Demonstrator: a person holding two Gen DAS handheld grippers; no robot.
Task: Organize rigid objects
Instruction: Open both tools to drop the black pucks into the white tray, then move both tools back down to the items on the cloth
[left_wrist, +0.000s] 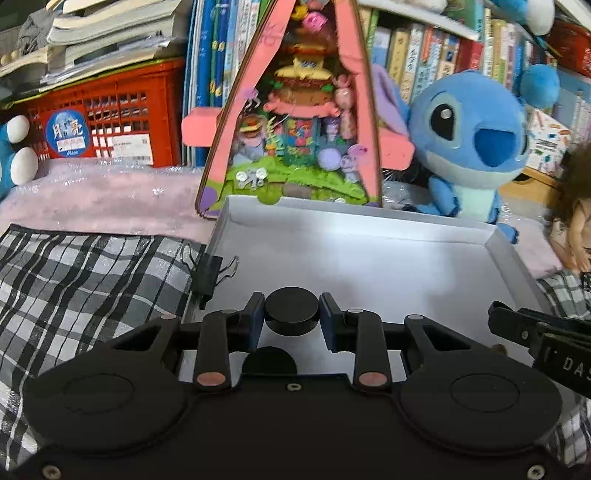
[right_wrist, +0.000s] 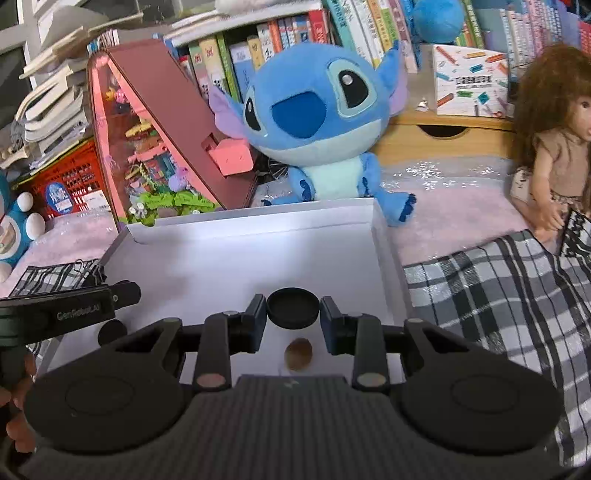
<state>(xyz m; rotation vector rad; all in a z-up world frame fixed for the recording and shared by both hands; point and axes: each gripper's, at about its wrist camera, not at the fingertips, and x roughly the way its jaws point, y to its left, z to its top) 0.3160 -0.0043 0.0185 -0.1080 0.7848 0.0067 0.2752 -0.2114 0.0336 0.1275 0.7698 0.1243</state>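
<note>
My left gripper (left_wrist: 291, 314) is shut on a black round puck (left_wrist: 291, 308) and holds it just above the floor of a white shallow box (left_wrist: 369, 266). A second black disc (left_wrist: 269, 360) lies on the box floor under the gripper. My right gripper (right_wrist: 293, 314) is shut on a black round cap (right_wrist: 293, 308) over the same white box (right_wrist: 258, 258). A small brown nut-like piece (right_wrist: 298, 353) lies on the box floor below the right gripper. The left gripper's body (right_wrist: 74, 312) shows at the left of the right wrist view, with a black disc (right_wrist: 112, 331) beneath it.
A black binder clip (left_wrist: 208, 275) sits at the box's left wall. A pink triangular toy house (left_wrist: 295, 122), a blue plush (left_wrist: 469, 144) and a doll (right_wrist: 554, 147) stand behind the box. Checked cloth (right_wrist: 498, 295) lies on both sides. A red crate (left_wrist: 107, 118) and bookshelves stand behind.
</note>
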